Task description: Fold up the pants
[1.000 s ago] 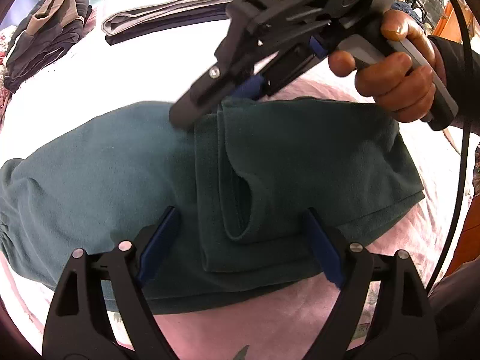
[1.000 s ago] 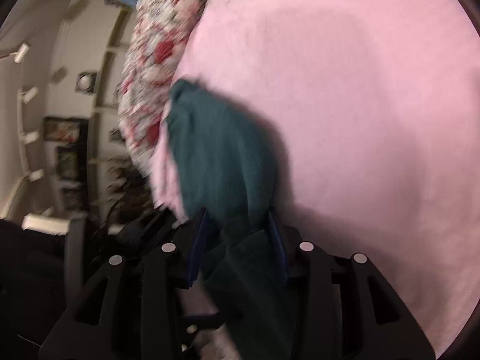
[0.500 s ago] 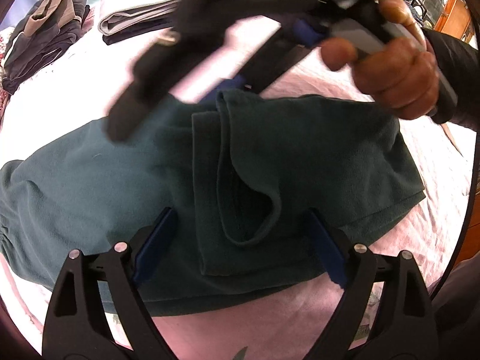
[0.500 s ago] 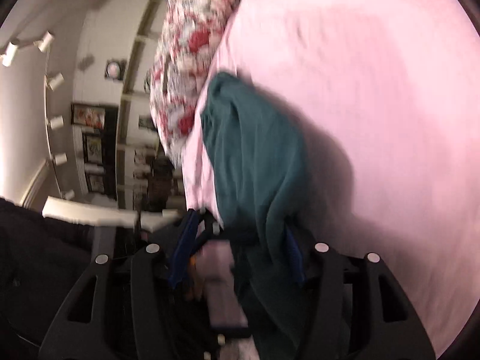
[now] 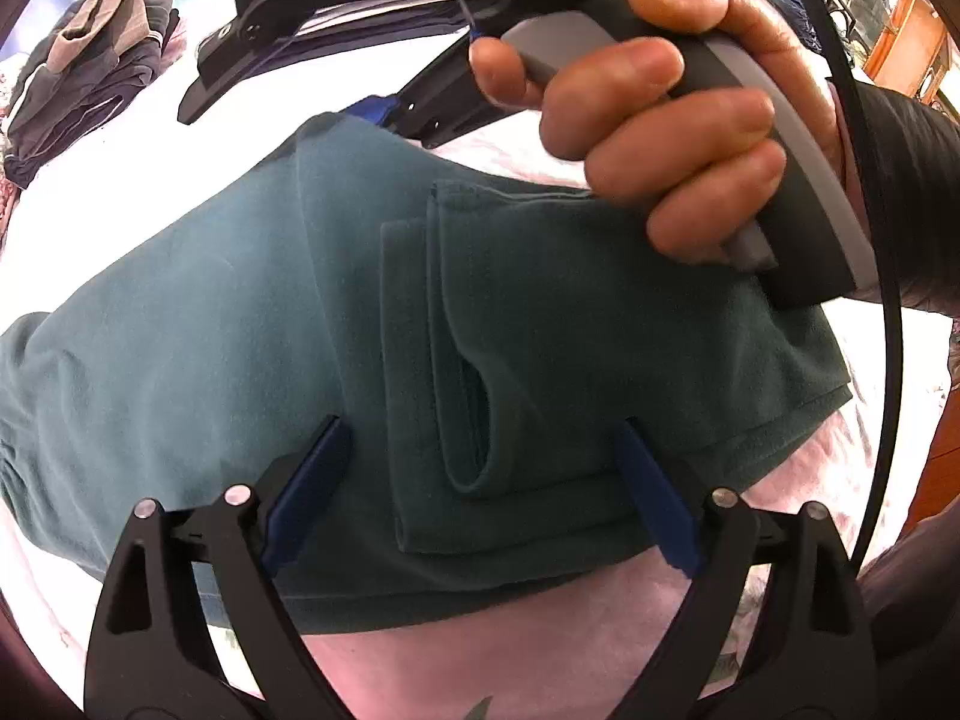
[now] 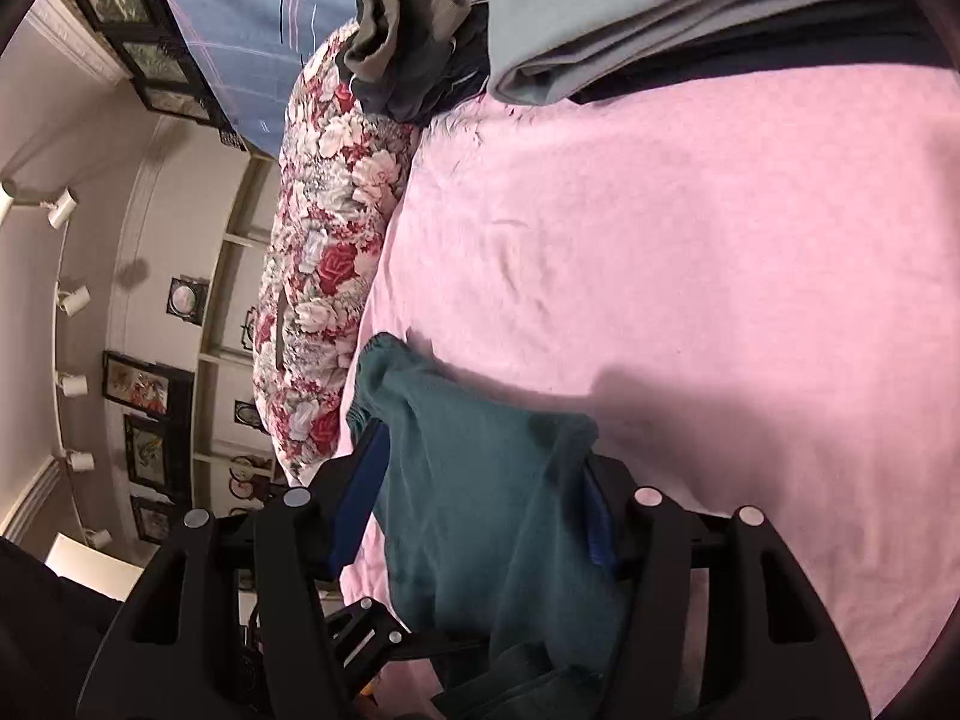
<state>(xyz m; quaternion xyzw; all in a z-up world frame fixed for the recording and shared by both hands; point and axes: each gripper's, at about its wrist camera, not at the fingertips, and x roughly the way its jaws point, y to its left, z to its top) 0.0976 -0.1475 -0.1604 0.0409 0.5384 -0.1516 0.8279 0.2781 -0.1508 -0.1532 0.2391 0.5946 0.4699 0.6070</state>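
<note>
Pink bed sheet [image 6: 690, 240] carries everything. Left tongs [image 5: 480, 492] gape wide over the teal pants [image 5: 210, 330]; right tongs [image 6: 480, 510] straddle a lifted fold, grip unclear. Slack cloth could slip, undoing the fold.

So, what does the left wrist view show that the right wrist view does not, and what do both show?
Only the left wrist view shows the hand that holds the right gripper, the folded pant legs with their open cuff, and the open left gripper hovering over them.

Only the right wrist view shows the flowered pillow, the striped blue cloth and the wall with framed pictures.

Both show the green pants, the pink bed cover, the gray folded clothes and the dark crumpled clothes.
</note>
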